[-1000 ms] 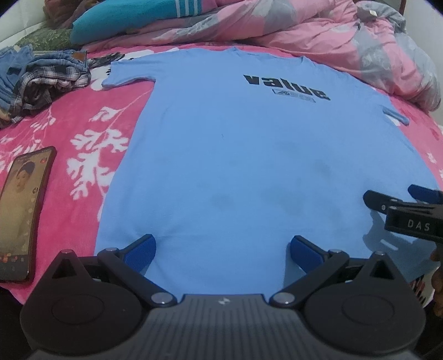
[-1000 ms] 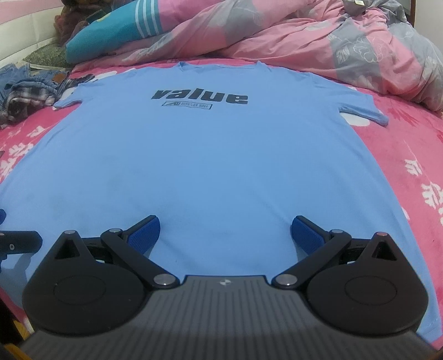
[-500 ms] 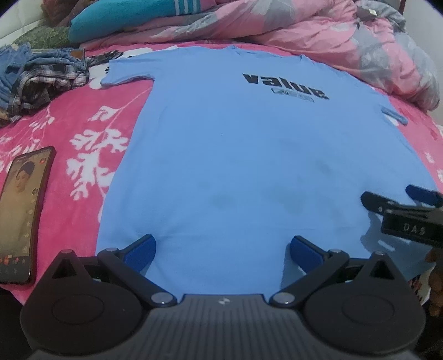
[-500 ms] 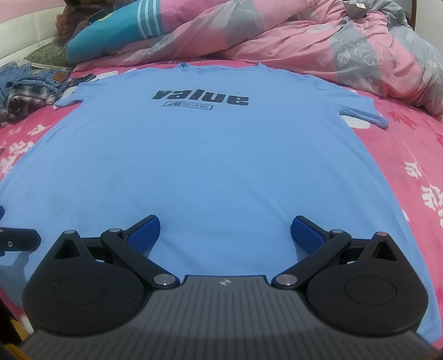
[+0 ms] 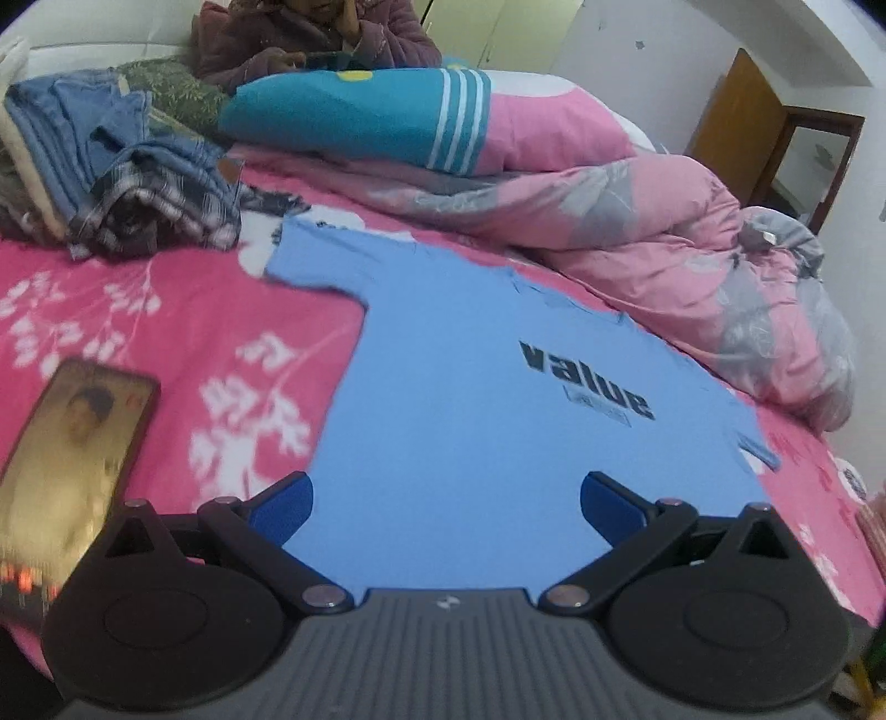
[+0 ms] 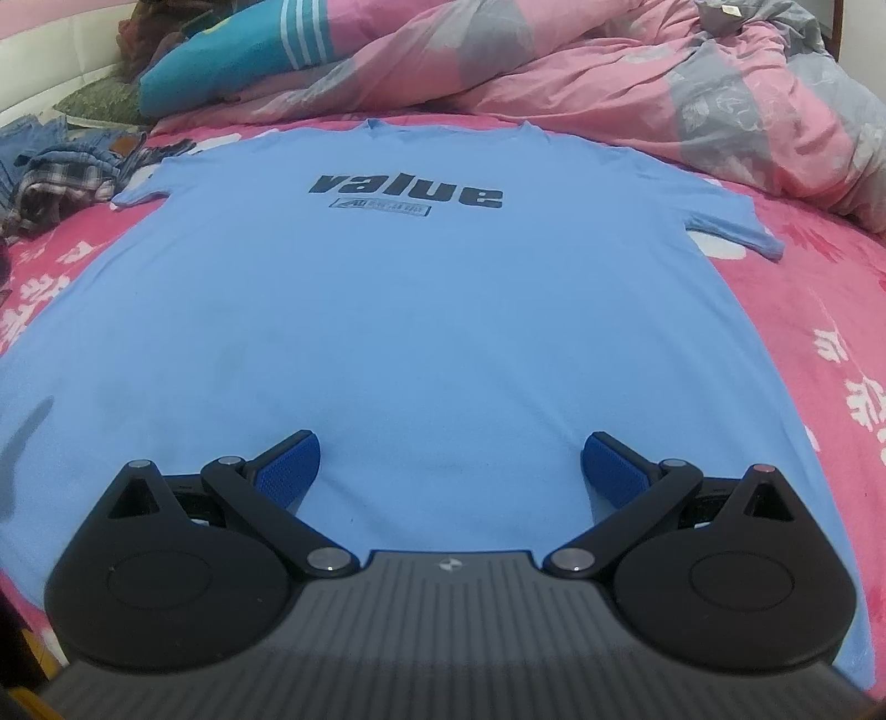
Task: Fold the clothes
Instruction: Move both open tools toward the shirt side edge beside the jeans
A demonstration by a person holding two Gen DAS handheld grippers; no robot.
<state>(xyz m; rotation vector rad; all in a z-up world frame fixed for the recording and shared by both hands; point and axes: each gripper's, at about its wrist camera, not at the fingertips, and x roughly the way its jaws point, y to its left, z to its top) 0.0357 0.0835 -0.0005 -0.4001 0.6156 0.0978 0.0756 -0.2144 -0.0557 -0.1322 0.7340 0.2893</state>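
Observation:
A light blue T-shirt with the black word "value" on its chest lies flat, front up, on the pink flowered bed sheet. Its collar points away from me and both short sleeves are spread out. My right gripper hovers open over the shirt's lower middle, nothing between its blue pads. In the left wrist view the same T-shirt runs off to the right, and my left gripper stands open above its left half, raised and tilted, holding nothing.
A phone with a lit screen lies on the sheet left of the shirt. A heap of jeans and plaid clothes sits at the far left. A teal pillow and a pink and grey quilt lie beyond the collar. A seated person is behind the pillow.
My left gripper has lifted and swung left, so the room's walls and the clothes heap now show and the right gripper has left its view. The right gripper moved slightly forward.

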